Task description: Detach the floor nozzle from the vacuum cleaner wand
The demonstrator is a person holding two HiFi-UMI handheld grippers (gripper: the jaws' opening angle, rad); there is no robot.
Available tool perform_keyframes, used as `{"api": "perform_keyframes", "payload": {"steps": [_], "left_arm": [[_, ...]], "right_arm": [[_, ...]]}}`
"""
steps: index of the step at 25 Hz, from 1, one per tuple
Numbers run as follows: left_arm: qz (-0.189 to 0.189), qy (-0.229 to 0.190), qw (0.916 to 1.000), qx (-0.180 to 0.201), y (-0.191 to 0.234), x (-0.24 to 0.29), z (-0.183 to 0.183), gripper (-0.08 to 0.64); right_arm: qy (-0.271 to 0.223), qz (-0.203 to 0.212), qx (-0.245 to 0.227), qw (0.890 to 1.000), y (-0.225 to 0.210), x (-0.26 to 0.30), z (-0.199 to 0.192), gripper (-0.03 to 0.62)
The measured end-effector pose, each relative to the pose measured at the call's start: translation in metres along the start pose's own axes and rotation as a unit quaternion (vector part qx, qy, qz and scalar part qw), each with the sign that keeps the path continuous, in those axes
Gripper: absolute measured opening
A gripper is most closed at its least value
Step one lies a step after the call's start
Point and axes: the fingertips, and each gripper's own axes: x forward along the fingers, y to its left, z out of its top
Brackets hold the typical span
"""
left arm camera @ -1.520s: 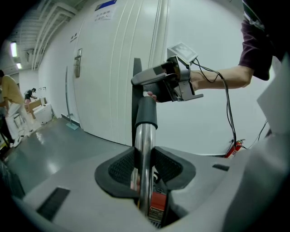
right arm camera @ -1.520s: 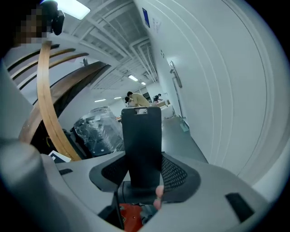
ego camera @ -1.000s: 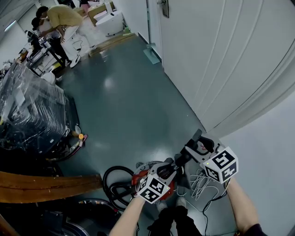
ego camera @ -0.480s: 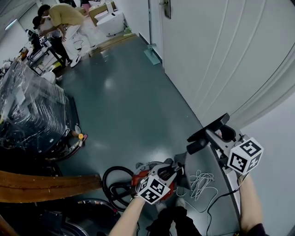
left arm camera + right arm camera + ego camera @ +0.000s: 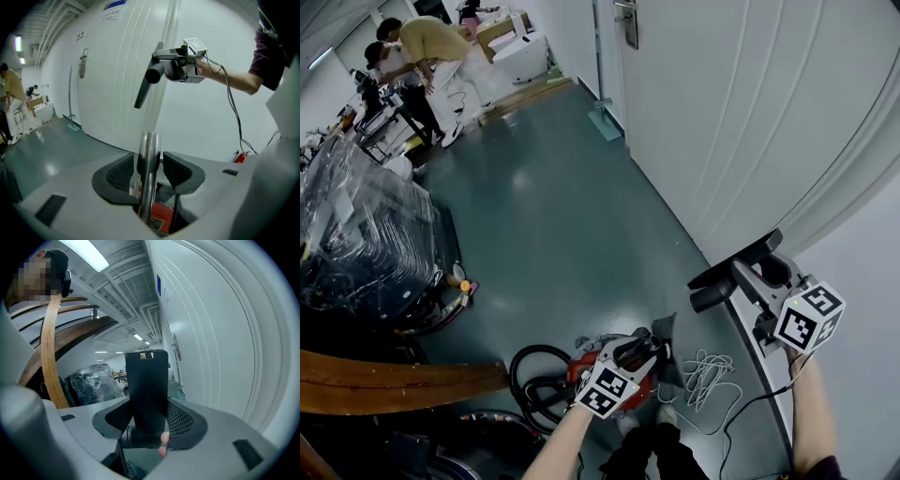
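The right gripper (image 5: 746, 279) was closed on the black floor nozzle (image 5: 147, 385), raised beside the white wall (image 5: 825, 122) and well apart from the wand. The left gripper's (image 5: 641, 349) jaws were opening, with the metal wand (image 5: 149, 154) upright between them and a gap at one pad.

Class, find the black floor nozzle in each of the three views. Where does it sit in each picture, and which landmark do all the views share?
Head view: the floor nozzle is right of centre, held up off the floor.
Left gripper view: upper centre, in front of the white wall.
Right gripper view: dead centre, standing upright.
Shared landmark: the door handle on the white door.
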Motion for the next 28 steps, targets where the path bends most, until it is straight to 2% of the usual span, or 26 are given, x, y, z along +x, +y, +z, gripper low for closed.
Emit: {"api": "perform_keyframes", "payload": {"steps": [5, 9, 13, 17, 20, 28], "left_arm": [[0.013, -0.048, 0.9987, -0.009, -0.009, -0.026, 0.043, 0.19], [0.032, -0.093, 0.995, -0.019, -0.014, -0.056, 0.091, 0.19], [0.055, -0.124, 0.9907, -0.012, -0.024, -0.094, 0.134, 0.179], [0.096, -0.163, 0.9818, -0.016, -0.024, -0.143, 0.172, 0.117], [0.131, -0.19, 0.9728, -0.019, -0.025, -0.175, 0.19, 0.017], [0.166, -0.238, 0.9566, -0.027, -0.049, -0.233, 0.234, 0.005]], "right_arm": [[-0.008, 0.006, 0.011, 1.0, 0.013, -0.011, 0.009, 0.227], [-0.025, 0.004, 0.03, 0.999, 0.025, -0.026, 0.025, 0.227], [-0.045, 0.005, 0.046, 0.998, 0.042, -0.047, 0.039, 0.227], [-0.064, 0.007, 0.053, 0.997, 0.061, -0.066, 0.056, 0.227], [-0.076, 0.013, 0.063, 0.995, 0.074, -0.079, 0.063, 0.227], [-0.136, 0.018, 0.082, 0.987, 0.107, -0.12, 0.097, 0.229]]}}
